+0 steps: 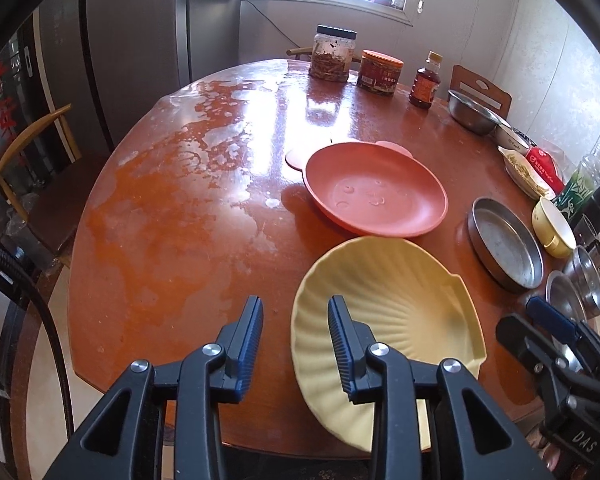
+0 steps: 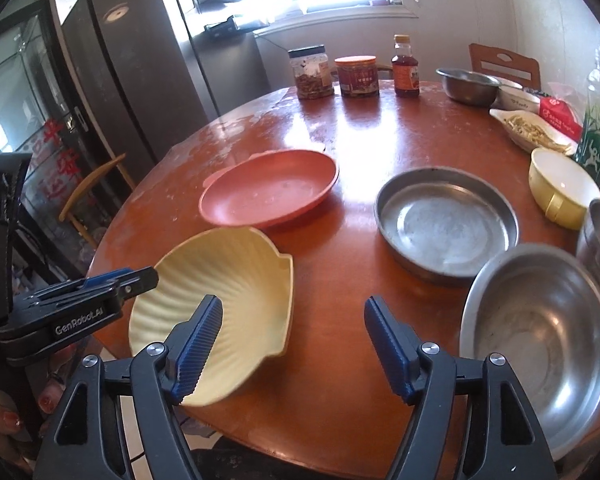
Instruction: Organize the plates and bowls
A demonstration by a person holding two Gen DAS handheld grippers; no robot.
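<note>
Fingers (image 1: 248,340) of the left gripper (image 1: 298,336) stand a narrow way apart. Bare table (image 1: 172,208) shows through the gap; nothing is clamped. The right gripper (image 2: 294,340) has its jaws spread wide, also with only tabletop between them. Neither tool holds anything.

Item under inspection: the yellow shell-shaped plate (image 1: 392,292). It rests on the table at the near edge, and its nearest rim appears to project slightly past that edge. The two grippers flank it. In the left wrist view the plate lies right of the left gripper's gap, with the right-hand finger crossing in front of its left rim. In the right wrist view it lies left of the right gripper's gap, with the left-hand finger crossing in front of its right half. Contact cannot be confirmed in either case.

The plate's flat, notched side faces the right gripper and its rounded fan faces the left, so its ribs run roughly across from one tool to the other.

Judgement: both tools are about equally near. The left needs a small shift rightward to straddle the rim, while the right needs a shift leftward and a good deal of closing. The pink plate (image 1: 376,192) sits just beyond the yellow one, rims near or touching. The metal pan (image 2: 444,220) and steel bowl (image 2: 540,328) lie to the right.
</note>
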